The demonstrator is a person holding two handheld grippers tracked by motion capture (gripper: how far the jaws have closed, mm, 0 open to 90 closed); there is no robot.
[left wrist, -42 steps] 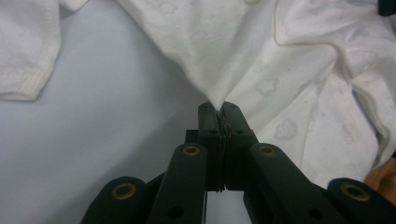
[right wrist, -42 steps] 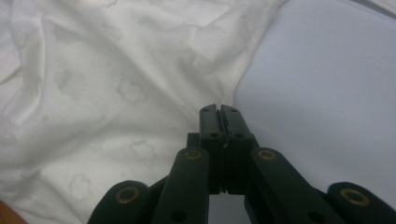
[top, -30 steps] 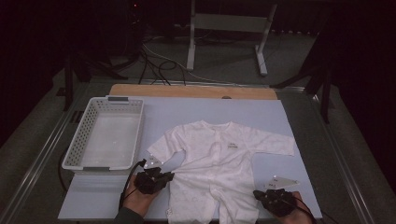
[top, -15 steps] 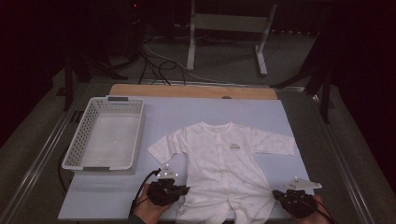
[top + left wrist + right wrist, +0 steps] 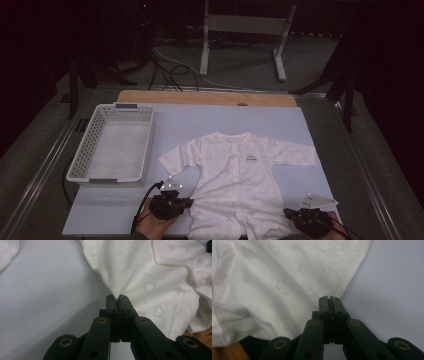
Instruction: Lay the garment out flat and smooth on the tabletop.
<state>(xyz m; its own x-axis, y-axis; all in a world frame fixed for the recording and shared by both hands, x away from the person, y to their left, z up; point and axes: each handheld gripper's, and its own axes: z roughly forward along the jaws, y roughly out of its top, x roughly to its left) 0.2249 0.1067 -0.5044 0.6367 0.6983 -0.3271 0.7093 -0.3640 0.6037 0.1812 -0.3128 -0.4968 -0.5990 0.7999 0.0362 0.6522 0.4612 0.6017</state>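
A white baby romper (image 5: 239,175) lies face up on the pale blue mat (image 5: 210,122), sleeves spread and collar toward the far side. My left gripper (image 5: 188,204) is at the romper's near left edge. In the left gripper view its jaws are shut on a pinched peak of the patterned white cloth (image 5: 140,277), which pulls taut from the tips (image 5: 117,297). My right gripper (image 5: 288,214) is at the near right leg. There the jaws (image 5: 329,299) are shut at the stitched hem (image 5: 352,275), with the cloth lying to their left.
A white perforated basket (image 5: 112,145) stands on the mat's left side, a little beyond the left gripper. A wooden table edge (image 5: 205,97) runs along the far side. Metal rails flank the table, and a stand and cables sit on the dark floor behind.
Both grippers have drawn back toward the near edge, the right one also outward. The romper has slid nearer with them and its lower half now lies stretched flatter.
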